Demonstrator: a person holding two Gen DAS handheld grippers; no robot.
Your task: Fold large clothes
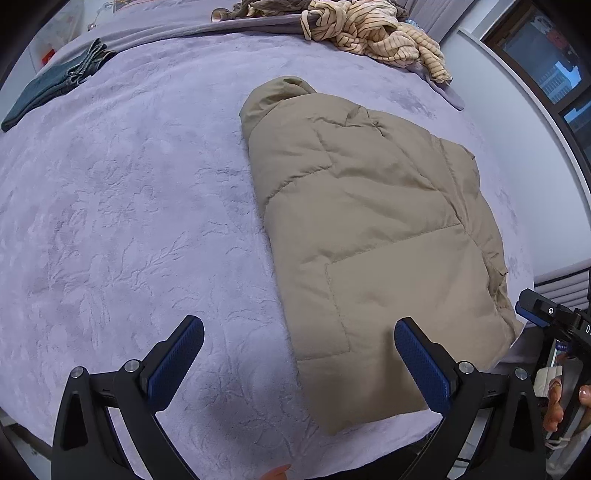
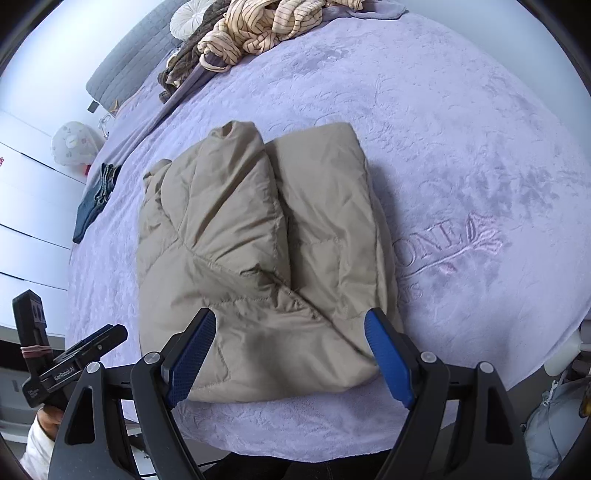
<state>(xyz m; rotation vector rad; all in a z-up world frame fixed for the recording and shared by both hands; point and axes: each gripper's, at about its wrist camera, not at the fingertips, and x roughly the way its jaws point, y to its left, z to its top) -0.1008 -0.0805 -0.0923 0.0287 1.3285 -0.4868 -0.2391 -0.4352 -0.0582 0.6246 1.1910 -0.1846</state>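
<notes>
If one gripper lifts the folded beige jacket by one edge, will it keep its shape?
Probably not. The beige puffer jacket looks soft and quilted, so it would likely sag and unfold. Its puffy panels suggest it is light for its bulk. The smooth shell may slip between the jaws.

Open bed (image 1: 129, 221) left of folded jacket (image 1: 369, 229); striped pile (image 1: 376, 33) and jeans (image 1: 55, 85) blocking far edge.

Folded tan puffer jacket (image 1: 373, 236) on lavender bedspread (image 1: 129, 221), left gripper (image 1: 299, 363) fingers spread, empty
</notes>
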